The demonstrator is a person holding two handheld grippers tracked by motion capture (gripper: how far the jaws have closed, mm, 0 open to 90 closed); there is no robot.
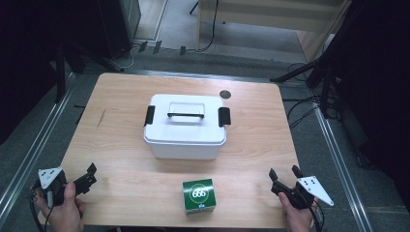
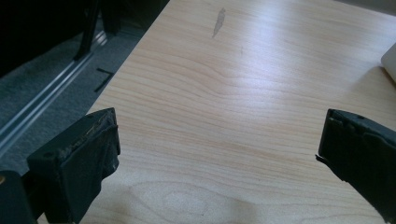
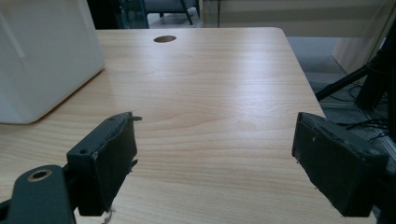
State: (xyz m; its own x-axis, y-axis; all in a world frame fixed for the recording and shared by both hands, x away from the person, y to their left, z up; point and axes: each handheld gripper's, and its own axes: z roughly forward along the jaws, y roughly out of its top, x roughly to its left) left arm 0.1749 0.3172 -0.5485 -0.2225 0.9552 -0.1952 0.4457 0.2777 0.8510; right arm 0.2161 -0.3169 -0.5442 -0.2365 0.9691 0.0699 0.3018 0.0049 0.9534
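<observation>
Both tongs sit at the near edge of the surface [image 1: 121,96], and nothing has been picked up. The landmark here is the white lidded box [image 1: 185,126], standing mid-surface with its black handle lying flat on the lid and a black latch on each end, both apparently down; the lid looks closed. Just in front of the box, towards the person, sits the small green carton [image 1: 198,195], upright, apart from the box and untouched. The left tongs [image 1: 86,178] hover well to the left of the box and nearer the person, jaws spread wide with bare wood between them, as the left gripper view confirms. The right tongs [image 1: 284,178] wait well to the right of the box, also near the front edge, jaws wide and holding nothing; the right gripper view has the box's side wall off to its left. A dark round hole [image 1: 225,94] marks the surface just behind the box's right end. By the look of things the job stands at the very start: latches to release, lid to lift, and the carton probably to go inside, all still ahead.
</observation>
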